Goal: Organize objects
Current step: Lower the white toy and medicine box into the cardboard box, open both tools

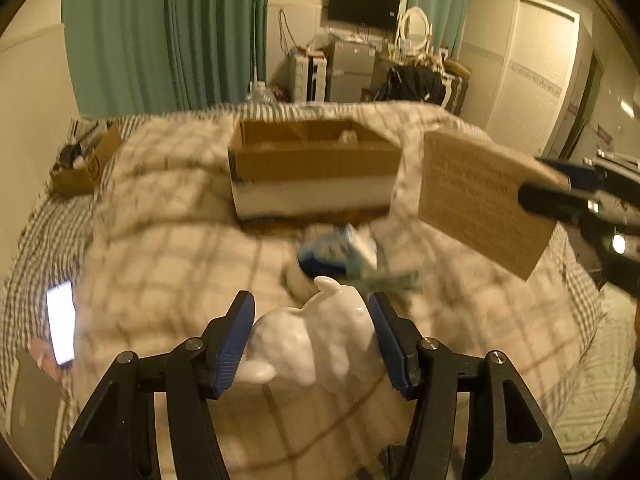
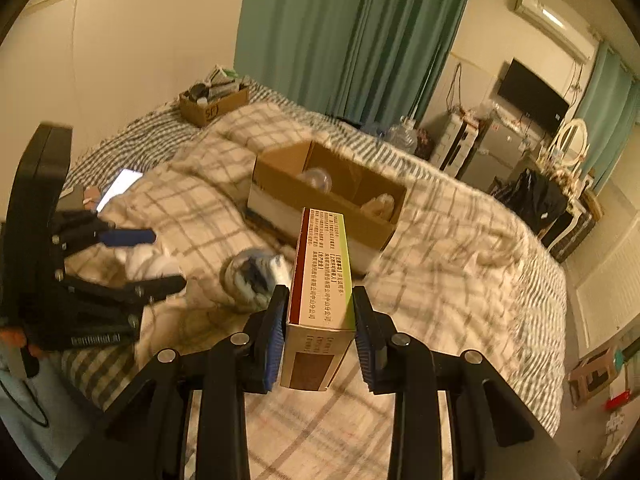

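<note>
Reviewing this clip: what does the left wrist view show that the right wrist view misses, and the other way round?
Only the left wrist view shows the white ceramic figurine whole, between the left hand-held gripper fingers, and the broad printed face of the medicine box.

Only the right wrist view shows the air conditioner and the right hand-held gripper clamping that box's sides.

Both show the open cardboard box on the plaid quilt, the blue-and-white packet, the lit phone and the green curtains.
</note>
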Action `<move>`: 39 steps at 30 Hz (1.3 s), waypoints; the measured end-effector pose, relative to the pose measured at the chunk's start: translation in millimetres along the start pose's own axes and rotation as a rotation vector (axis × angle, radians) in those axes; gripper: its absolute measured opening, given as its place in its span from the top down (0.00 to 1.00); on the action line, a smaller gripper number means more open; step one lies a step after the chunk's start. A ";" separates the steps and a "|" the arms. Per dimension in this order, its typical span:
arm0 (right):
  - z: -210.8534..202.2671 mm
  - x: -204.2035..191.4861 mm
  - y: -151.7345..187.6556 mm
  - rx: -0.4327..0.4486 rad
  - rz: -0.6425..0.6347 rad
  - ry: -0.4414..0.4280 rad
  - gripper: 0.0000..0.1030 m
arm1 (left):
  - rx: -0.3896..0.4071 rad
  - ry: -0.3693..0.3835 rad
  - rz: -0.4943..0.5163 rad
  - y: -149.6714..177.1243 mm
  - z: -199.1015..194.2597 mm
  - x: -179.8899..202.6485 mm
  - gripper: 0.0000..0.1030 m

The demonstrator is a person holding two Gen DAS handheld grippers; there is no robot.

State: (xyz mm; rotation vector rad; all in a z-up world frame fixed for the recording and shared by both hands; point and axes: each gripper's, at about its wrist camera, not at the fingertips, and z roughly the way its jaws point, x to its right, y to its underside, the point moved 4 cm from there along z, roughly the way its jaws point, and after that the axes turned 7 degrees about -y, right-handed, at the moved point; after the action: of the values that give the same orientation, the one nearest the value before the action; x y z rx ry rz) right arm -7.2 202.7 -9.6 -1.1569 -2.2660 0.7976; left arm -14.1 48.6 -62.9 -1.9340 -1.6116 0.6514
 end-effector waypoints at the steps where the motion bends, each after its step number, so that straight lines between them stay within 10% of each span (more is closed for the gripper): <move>1: -2.1 1.8 -5.9 0.012 -0.007 0.009 0.70 | 0.013 0.007 -0.001 -11.7 -1.8 -2.7 0.42; 13: 5.5 42.0 -94.1 0.152 -0.003 0.072 0.70 | 0.158 0.003 0.026 -126.2 -12.2 -19.7 0.42; 24: 84.6 95.5 -171.4 0.171 0.069 0.069 0.70 | 0.139 0.019 -0.018 -220.5 85.4 -25.3 0.42; 35: 206.9 125.1 -130.3 0.012 0.179 -0.034 0.69 | -0.071 -0.017 0.022 -179.7 212.7 -32.4 0.41; 39: 193.7 131.6 -128.6 0.050 0.194 -0.017 0.52 | -0.066 -0.052 0.032 -179.0 206.5 -36.1 0.19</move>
State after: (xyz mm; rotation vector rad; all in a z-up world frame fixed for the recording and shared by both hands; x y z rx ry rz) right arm -272.2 196.8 -42.9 -1.3666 -2.1575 0.9354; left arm -287.8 58.4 -94.7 -2.0092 -1.6556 0.6748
